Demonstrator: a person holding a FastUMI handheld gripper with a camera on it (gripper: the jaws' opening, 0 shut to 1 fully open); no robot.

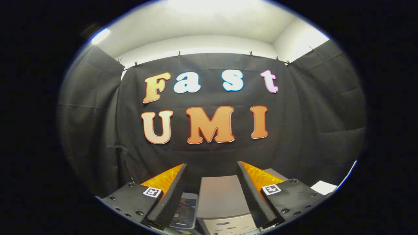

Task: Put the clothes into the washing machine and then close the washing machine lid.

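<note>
Hovering high, claw (212, 182) spread wide, nothing between fingers. Washing machine (222, 199) sits straight below and just ahead, grey lid flat between fingers, looks closed. Dark phone-like thing (184, 209) beside it, near left finger. Clothes: can't spot. Guessing move goes down.

- Grey washing machine (222, 195), lid down and flat, between the spread fingers of the tool (212, 195).
- Phone (185, 210) lies flat just beside its left edge, by the left finger.
- White sheet (324, 187) lies well off to the right; its support surface unclear.
</note>
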